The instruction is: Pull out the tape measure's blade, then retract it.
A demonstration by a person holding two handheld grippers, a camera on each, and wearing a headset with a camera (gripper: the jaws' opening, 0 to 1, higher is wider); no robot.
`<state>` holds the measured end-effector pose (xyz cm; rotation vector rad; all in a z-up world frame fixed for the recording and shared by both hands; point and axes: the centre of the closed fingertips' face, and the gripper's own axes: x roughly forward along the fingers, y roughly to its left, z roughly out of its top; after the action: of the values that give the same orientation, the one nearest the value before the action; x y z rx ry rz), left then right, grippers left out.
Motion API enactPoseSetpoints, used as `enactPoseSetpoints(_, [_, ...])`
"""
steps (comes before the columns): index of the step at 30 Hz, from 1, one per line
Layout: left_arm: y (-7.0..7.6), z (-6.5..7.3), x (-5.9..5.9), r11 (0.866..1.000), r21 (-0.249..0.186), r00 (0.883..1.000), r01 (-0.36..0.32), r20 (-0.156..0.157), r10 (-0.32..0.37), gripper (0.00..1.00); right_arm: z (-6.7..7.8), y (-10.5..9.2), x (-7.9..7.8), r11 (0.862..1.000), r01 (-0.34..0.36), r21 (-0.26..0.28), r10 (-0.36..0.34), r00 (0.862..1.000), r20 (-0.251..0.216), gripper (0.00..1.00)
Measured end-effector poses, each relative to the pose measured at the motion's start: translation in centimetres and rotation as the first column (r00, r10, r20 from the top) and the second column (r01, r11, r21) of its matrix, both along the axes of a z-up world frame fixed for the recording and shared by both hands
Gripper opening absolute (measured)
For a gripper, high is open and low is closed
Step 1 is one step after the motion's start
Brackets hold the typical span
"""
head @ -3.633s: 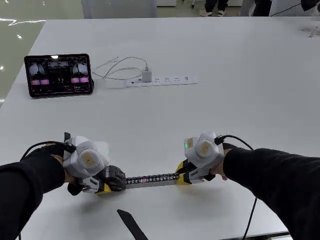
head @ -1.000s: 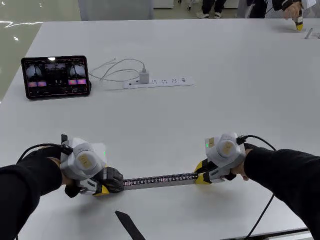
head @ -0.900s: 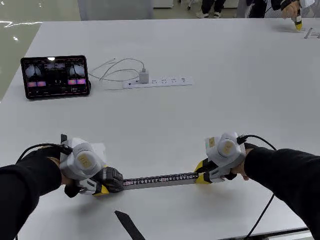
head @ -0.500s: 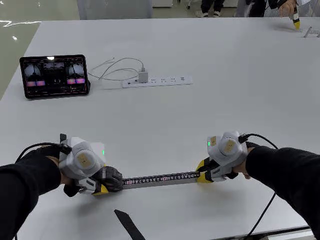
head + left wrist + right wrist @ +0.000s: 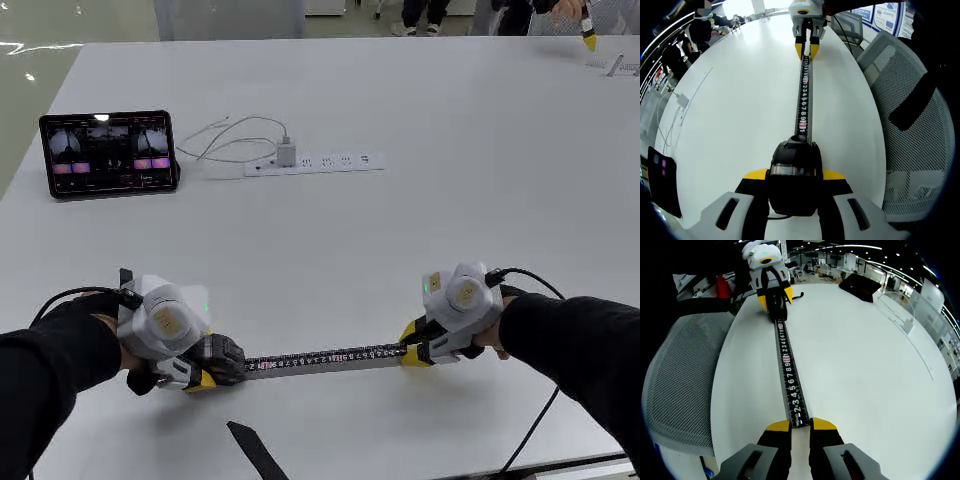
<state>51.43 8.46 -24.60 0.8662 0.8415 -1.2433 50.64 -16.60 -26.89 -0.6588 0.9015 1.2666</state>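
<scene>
A black tape measure case (image 5: 220, 357) rests on the white table (image 5: 400, 210) near its front edge, and my left gripper (image 5: 204, 373) is shut on it. In the left gripper view the case (image 5: 796, 175) sits between the yellow-tipped jaws of that gripper (image 5: 795, 176). The numbered blade (image 5: 325, 357) runs flat to the right along the table. My right gripper (image 5: 412, 353) is shut on its end. From the right gripper view the blade (image 5: 789, 372) stretches from the right gripper (image 5: 800, 427) away to the left gripper (image 5: 774, 296).
A lit tablet (image 5: 108, 152) stands at the back left beside a white power strip (image 5: 315, 162) with a charger and cable. A black strap (image 5: 255, 450) lies near the front edge. A grey mesh chair (image 5: 910, 125) stands just off that edge.
My right gripper has moved to the right with the blade's end, so more blade shows. The left gripper and the case have stayed put.
</scene>
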Motion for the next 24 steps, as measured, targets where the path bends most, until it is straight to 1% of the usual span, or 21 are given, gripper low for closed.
enactPoseSetpoints(12, [-0.01, 0.04, -0.02, 1.0, 0.0, 1.0, 0.002, 0.002, -0.002, 0.32, 0.02, -0.68, -0.01, 1.0, 0.005, -0.007, -0.005, 1.0, 0.002, 0.08])
enactPoseSetpoints(22, [0.02, 0.03, -0.05, 1.0, -0.002, 1.0, 0.001, 0.002, -0.001, 0.32, 0.03, -0.79, -0.04, 1.0, 0.002, -0.011, -0.002, 1.0, 0.002, 0.09])
enactPoseSetpoints(23, [0.0, 0.05, -0.06, 1.0, -0.005, 1.0, 0.005, 0.004, -0.005, 0.32, 0.03, -0.78, -0.04, 1.0, 0.003, -0.011, -0.003, 1.0, 0.0, 0.09])
enactPoseSetpoints(24, [-0.07, 0.09, -0.08, 1.0, -0.018, 1.0, 0.017, 0.009, -0.017, 0.32, 0.05, -0.75, -0.05, 1.0, 0.008, -0.009, -0.009, 1.0, -0.007, 0.09])
